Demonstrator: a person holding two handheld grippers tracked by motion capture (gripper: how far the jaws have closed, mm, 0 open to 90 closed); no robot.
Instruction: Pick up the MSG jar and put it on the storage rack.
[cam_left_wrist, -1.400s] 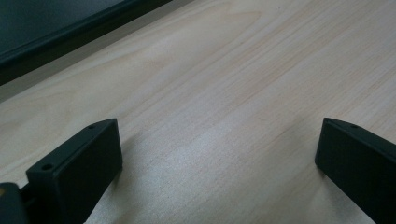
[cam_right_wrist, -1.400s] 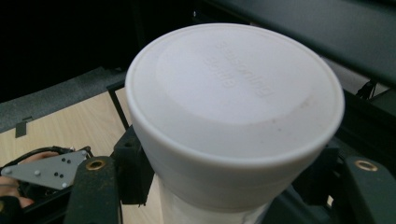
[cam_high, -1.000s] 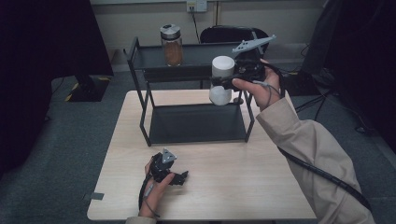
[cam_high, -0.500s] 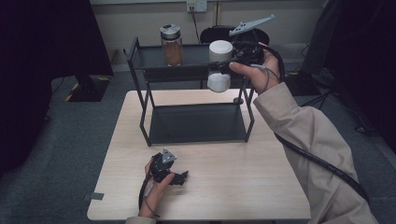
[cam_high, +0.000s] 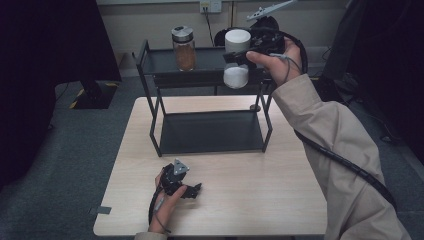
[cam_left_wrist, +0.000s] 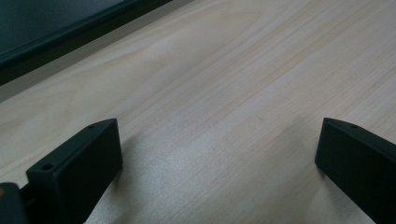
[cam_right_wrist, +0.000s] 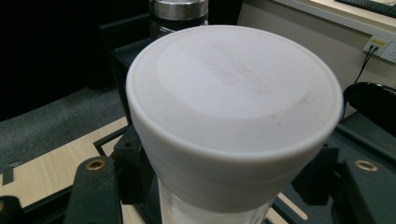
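My right gripper (cam_high: 240, 56) is shut on a clear jar with a white lid (cam_high: 236, 60), white powder in its bottom, held upright in the air at the right front of the black rack's top shelf (cam_high: 160, 62). In the right gripper view the white lid (cam_right_wrist: 233, 107) looms close, the jaws clamped just under it. A second jar with a metal lid and brown contents (cam_high: 184, 48) stands on the top shelf, left of the held jar. My left gripper (cam_high: 192, 191) lies low on the wooden table (cam_high: 260, 200) near its front edge, open; bare wood (cam_left_wrist: 219, 121) lies between its jaws.
The two-tier black rack stands at the table's far half, its lower shelf (cam_high: 212, 132) bare. A wall with a power outlet (cam_high: 210, 6) is behind it. Grey carpet surrounds the table, and a dark curtain hangs at the left.
My right gripper has risen with the white-lidded jar, from the level of the rack's top rail to above the shelf. The left gripper has stayed put.
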